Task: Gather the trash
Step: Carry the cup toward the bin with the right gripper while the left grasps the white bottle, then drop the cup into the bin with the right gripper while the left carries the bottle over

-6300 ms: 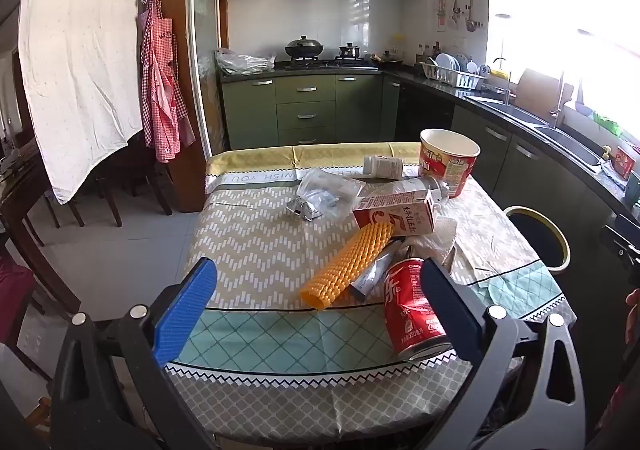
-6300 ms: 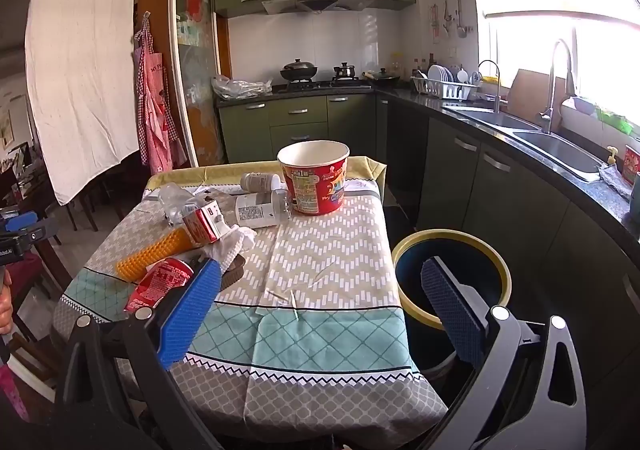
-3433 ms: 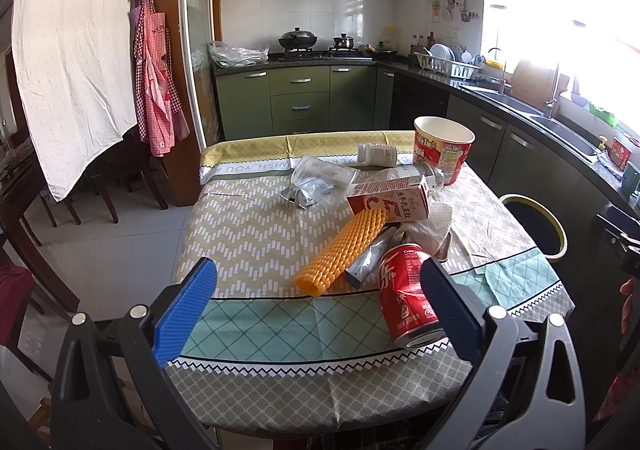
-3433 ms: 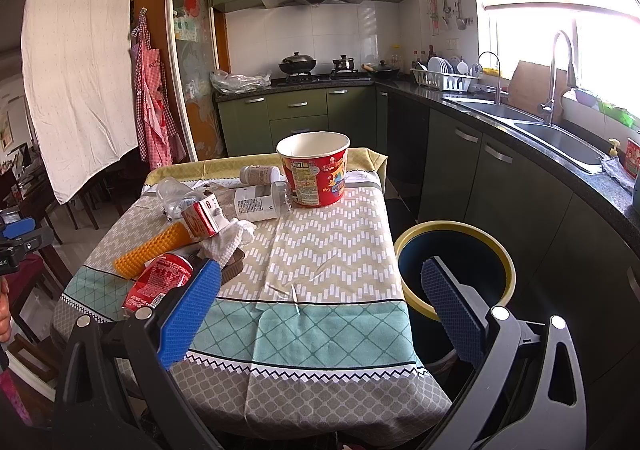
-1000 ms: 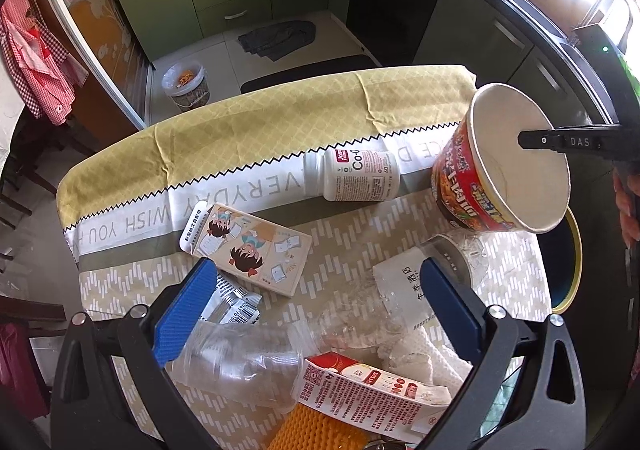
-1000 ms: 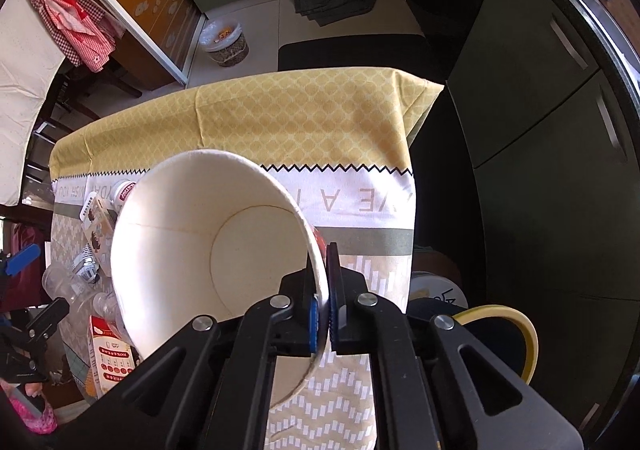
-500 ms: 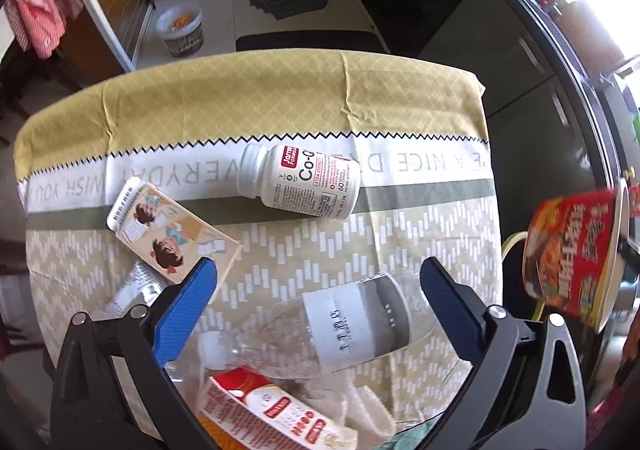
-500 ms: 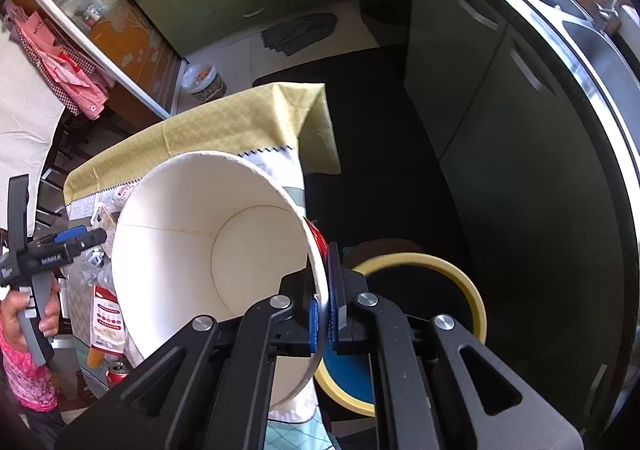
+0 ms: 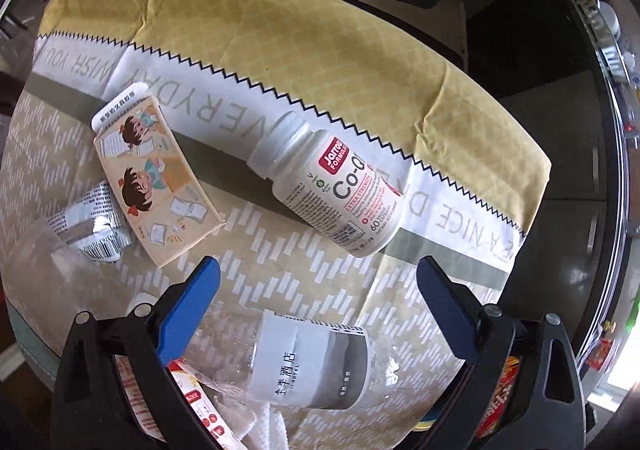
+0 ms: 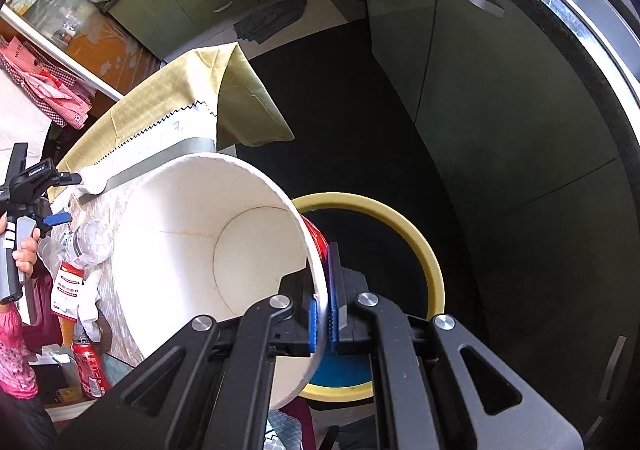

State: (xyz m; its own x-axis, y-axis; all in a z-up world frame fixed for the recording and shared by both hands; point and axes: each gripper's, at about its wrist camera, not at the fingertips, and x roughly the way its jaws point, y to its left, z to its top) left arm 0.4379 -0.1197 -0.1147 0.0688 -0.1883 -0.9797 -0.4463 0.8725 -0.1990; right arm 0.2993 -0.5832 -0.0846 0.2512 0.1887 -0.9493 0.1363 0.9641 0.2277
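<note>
My right gripper point(image 10: 325, 292) is shut on the rim of the red and white paper noodle cup point(image 10: 208, 246) and holds it tilted in the air, beside the table and over the yellow-rimmed bin point(image 10: 416, 246). My left gripper point(image 9: 318, 282) is open and empty above the table, just short of a white supplement bottle point(image 9: 332, 189) that lies on its side. A crushed clear water bottle point(image 9: 312, 362) lies between its fingers, close to the camera. The cup's red side shows at the lower right of the left wrist view point(image 9: 500, 398).
A flat illustrated card box point(image 9: 154, 185), a foil wrapper point(image 9: 92, 230) and a red and white carton point(image 9: 200, 414) lie on the patterned tablecloth point(image 9: 280, 29). A red can point(image 10: 90, 370) stands near the table's front. Green cabinets point(image 10: 480, 69) line the right side.
My right gripper has carried the cup off the table and over the bin. My left gripper has moved closer to the white bottle and the water bottle, staying open.
</note>
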